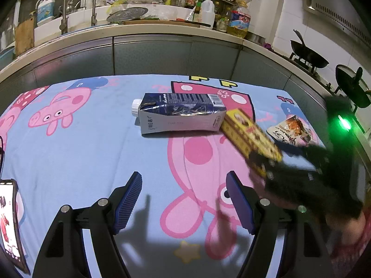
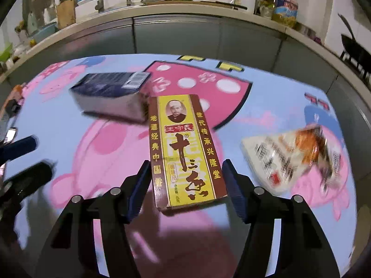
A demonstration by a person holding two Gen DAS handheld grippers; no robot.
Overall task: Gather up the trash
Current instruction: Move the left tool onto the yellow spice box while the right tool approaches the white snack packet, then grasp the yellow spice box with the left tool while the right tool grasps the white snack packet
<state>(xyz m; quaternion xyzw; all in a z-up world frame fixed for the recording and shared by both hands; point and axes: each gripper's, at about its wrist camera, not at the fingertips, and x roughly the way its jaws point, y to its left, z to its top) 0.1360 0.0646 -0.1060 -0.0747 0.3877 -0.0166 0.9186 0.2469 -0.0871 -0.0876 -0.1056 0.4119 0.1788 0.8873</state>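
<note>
kitchen tabletop under a blue cartoon-pig cloth, with a counter behind it: one dark carton lying on its side, one yellow box touching its end, one snack wrapper apart to the right. left tool spread, nothing between its fingers. right tool spread around the near end of the yellow box; whether its pads touch the box cannot be told.

The yellow and brown box bears red-framed characters 王守義 under a small portrait, and large dark characters 十三香 down its middle. Its left band reads 地道经典中国香, its right band 世代传承兴隆堂. The dark carton shows a barcode whose digits are too blurred to read. Print on the white snack packet is smeared and unreadable.
</note>
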